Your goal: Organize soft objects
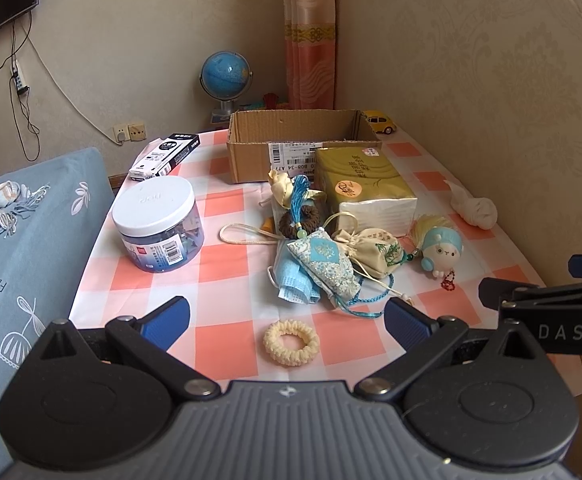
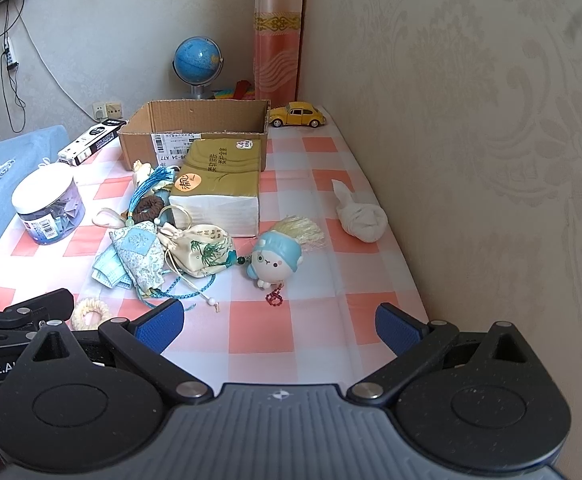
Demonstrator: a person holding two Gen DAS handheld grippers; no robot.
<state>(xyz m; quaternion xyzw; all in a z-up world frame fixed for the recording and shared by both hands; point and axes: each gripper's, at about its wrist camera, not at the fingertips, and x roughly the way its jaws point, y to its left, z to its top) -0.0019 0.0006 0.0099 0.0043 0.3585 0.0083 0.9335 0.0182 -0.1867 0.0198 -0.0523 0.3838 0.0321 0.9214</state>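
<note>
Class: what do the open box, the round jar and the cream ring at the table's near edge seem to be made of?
Box: brown corrugated cardboard, matt; fluting shows along its cut rim. Jar: probably plastic, with a clear glossy wall showing the contents and an opaque white lid. Ring: looks like soft ribbed fabric or yarn, likely a hair tie.

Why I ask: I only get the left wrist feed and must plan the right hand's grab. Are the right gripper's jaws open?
Observer: Yes. In the right wrist view the right gripper has its jaws wide open and empty, over the bare pink-and-white checked tablecloth.
Operator: Which soft thing lies straight ahead of it?
Observer: The round white plush toy with a blue cap, with a small red bead charm on its near side.
Operator: Is the yellow toy car inside the brown cardboard box?
Observer: No. It stands on the table, outside the box's right wall.
</note>
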